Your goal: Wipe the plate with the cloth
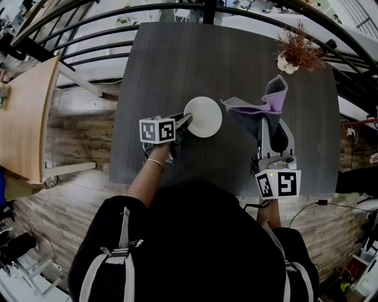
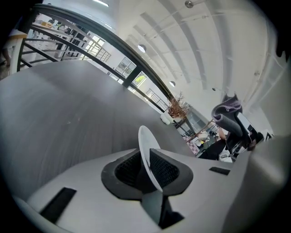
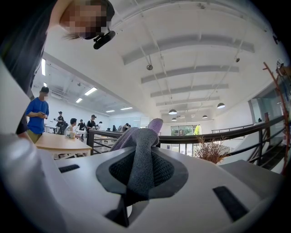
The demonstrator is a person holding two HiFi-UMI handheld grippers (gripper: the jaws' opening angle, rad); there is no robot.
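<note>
Release step, likely: left gripper (image 1: 188,121) slack around rim of white round plate (image 1: 203,117), desk (image 1: 177,65) middle; right gripper (image 3: 141,170) pinches grey-purple cloth (image 1: 266,100). Next: withdraw left gripper cleanly.

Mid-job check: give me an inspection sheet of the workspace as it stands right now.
Surface: dark grey rectangular table, no spills seen.
Job's things: round white plate at the table's middle; grey-and-purple cloth held to its right, apart from it.
Clutter: dried brown sprigs in a small white vase at the far right corner.
Grippers: left gripper, jaws apart around the plate's rim; right gripper, shut on the cloth.
Cables: black cable on the floor, right side.
Surroundings: black metal railing, wooden plank floor, light wooden side table; people far off.
</note>
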